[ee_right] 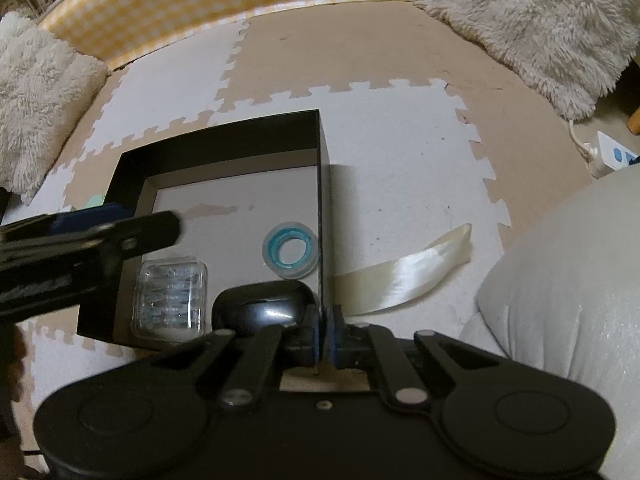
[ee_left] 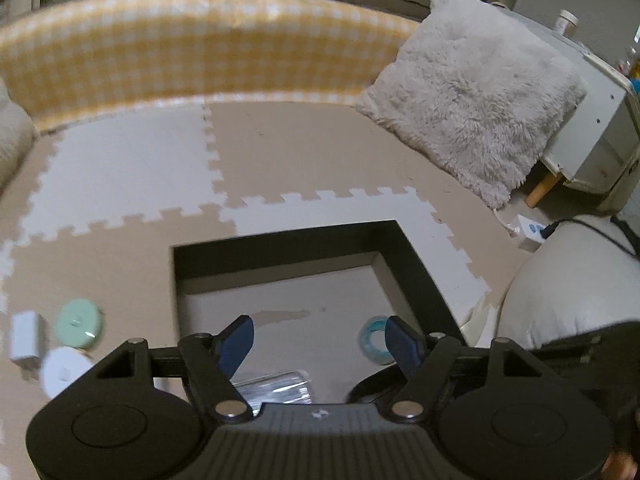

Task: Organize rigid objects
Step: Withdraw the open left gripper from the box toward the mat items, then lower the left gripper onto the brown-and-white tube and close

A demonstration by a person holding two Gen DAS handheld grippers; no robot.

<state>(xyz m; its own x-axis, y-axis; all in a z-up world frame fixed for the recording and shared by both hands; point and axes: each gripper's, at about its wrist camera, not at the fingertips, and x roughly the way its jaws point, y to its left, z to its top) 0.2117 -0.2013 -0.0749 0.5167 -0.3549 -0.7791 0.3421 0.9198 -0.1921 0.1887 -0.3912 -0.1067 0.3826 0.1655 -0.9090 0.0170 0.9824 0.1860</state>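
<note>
A black box with a grey floor (ee_left: 280, 248) (ee_right: 224, 140) sits on the foam mat. Inside it lie a blue tape ring (ee_left: 374, 338) (ee_right: 290, 250), a clear plastic case (ee_right: 170, 298) (ee_left: 276, 388) and a glossy black case (ee_right: 262, 306). My left gripper (ee_left: 319, 322) hangs open above the box with nothing between its blue pads; in the right wrist view it shows as a blurred dark arm (ee_right: 92, 240). My right gripper (ee_right: 327, 336) is shut on the box's right wall near the front corner. Left of the box lie a green disc (ee_left: 78, 322), a white disc (ee_left: 64, 370) and a small white block (ee_left: 26, 336).
A yellow checked bumper (ee_left: 180, 48) bounds the far side of the mat. Fluffy pillows lie at the right (ee_left: 472, 92) and the left (ee_right: 36, 92). A cream ribbon (ee_right: 404, 272) lies right of the box beside a pale cushion (ee_right: 560, 280). A power strip (ee_left: 530, 232) is near a white cabinet (ee_left: 592, 120).
</note>
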